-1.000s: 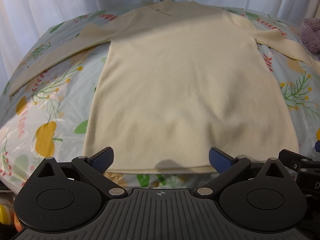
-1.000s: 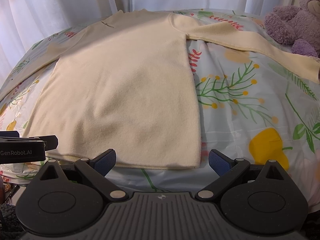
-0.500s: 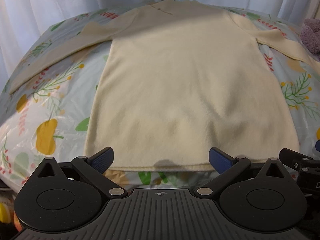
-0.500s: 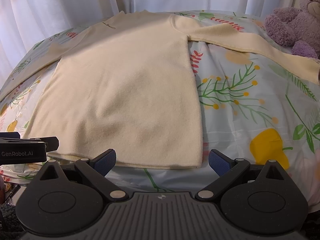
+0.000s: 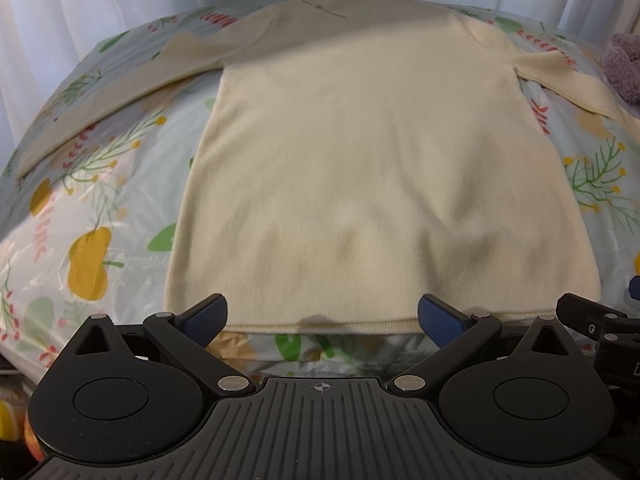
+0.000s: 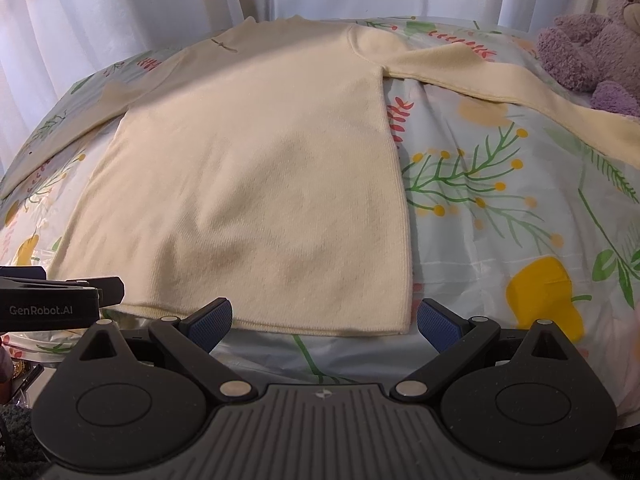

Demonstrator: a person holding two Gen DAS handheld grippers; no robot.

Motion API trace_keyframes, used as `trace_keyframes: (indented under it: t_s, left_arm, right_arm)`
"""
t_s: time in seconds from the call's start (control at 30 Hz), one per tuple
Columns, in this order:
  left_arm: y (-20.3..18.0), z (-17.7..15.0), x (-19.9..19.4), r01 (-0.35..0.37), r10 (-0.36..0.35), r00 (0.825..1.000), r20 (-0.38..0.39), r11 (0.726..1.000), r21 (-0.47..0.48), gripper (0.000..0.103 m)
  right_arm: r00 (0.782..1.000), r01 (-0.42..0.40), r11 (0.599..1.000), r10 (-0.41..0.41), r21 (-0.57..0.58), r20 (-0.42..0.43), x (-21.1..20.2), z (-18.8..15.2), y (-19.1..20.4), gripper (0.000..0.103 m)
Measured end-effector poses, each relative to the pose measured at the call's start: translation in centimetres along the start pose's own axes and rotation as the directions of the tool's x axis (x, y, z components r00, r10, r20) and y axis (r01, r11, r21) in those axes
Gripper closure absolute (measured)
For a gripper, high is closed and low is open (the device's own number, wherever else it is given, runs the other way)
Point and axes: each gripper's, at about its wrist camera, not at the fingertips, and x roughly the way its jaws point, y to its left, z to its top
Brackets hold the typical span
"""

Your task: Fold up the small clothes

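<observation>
A cream long-sleeved sweater (image 5: 372, 168) lies flat on a floral sheet, collar at the far end, hem nearest me, both sleeves spread out to the sides. It also shows in the right wrist view (image 6: 256, 184). My left gripper (image 5: 322, 316) is open and empty, just before the hem's middle. My right gripper (image 6: 324, 318) is open and empty, just before the hem's right corner (image 6: 404, 326). The left gripper's side (image 6: 60, 300) shows at the left edge of the right wrist view.
The floral sheet (image 6: 500, 208) covers the surface. A purple plush bear (image 6: 592, 44) sits at the far right, next to the right sleeve (image 6: 520, 88). White curtains (image 5: 120, 0) hang behind. The left sleeve (image 5: 104, 108) runs toward the left edge.
Both grippers have edged slightly forward toward the hem. The sweater has not moved.
</observation>
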Motion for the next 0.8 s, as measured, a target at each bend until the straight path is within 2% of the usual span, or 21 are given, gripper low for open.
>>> trace_keyframes:
  t_s: [0.37,0.8]
  left_arm:
    - [-0.1,0.4,0.7,0.0,0.001,1.0,-0.031,1.0,0.006,0.0]
    - [-0.7,2.4,2.4,0.014,-0.013,0.998,-0.069,1.0,0.018,0.0]
  right_arm:
    - [0.999,-0.035,0.999,0.036,0.031,-0.028,0.9,0.3,-0.6,0.004]
    - [0.995,-0.083,0.994,0.087,0.077,-0.052,2.1,1.3,-1.4,0.004]
